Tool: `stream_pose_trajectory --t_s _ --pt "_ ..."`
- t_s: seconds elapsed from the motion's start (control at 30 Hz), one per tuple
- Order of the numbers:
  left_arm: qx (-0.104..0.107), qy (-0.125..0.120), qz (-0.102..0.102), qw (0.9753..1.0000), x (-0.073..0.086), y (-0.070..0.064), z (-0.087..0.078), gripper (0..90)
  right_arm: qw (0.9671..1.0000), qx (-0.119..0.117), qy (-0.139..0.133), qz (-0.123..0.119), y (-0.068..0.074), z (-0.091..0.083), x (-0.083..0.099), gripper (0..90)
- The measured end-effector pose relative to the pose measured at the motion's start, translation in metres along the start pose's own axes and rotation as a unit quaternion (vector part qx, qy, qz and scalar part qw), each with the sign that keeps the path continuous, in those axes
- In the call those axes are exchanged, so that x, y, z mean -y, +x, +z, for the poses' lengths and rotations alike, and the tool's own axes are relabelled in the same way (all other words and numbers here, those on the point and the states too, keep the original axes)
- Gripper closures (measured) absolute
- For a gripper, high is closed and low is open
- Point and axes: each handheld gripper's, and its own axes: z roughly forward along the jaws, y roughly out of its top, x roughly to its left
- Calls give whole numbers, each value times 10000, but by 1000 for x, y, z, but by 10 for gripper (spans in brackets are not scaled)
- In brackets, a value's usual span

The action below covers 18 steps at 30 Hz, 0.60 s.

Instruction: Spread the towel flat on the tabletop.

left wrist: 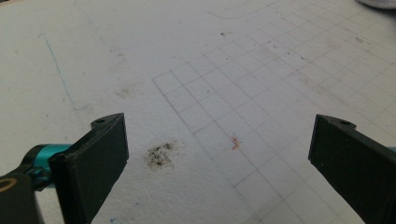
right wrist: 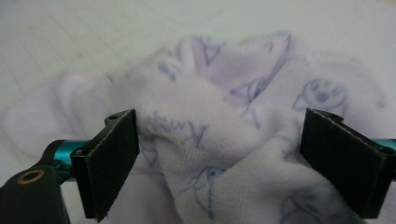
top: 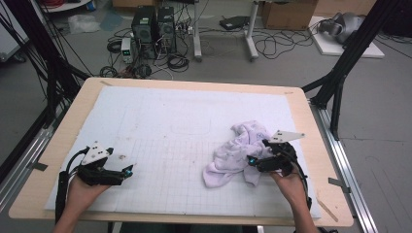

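— Cloth (top: 239,153) sits crumpled on the mat (top: 170,126), toward the tabletop's right edge, nearer the front.
— And the right gripper (top: 252,161)?
— Jaws wide, a bunched fold between them, not pinched.
— Left gripper (top: 127,171)?
— Near the front left corner, jaws wide over bare mat, beside a dark smudge (left wrist: 159,154), well apart from the cloth.

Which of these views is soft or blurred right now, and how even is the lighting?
Right gripper view: the crumpled pale lilac printed cloth is soft, its blue drawings smeared. Left gripper view: the white gridded mat is sharp. High view: even light, faint shadows under both grippers, no glare.
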Motion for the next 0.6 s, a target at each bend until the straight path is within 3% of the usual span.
stream_pose_trajectory --t_s 0.07,0.17,0.23,0.33,0.43,0.6 --pt "19 40 31 10000 0 0 2 54 9997 -1 233 -18 0 11 2 174" --pt "34 55 50 10000 0 -1 3 54 9995 -107 295 46 -1 21 7 334" --pt "42 69 60 9999 -1 -1 4 54 9987 -301 278 303 -3 24 8 447" --pt "52 67 48 10000 -1 -1 5 54 9985 -376 307 265 -2 23 5 603" --pt "50 44 27 10000 -2 -1 5 54 9977 -473 427 250 0 20 -3 654" --pt "37 19 14 10000 -3 0 4 55 9972 -736 48 132 12 10 -38 662"
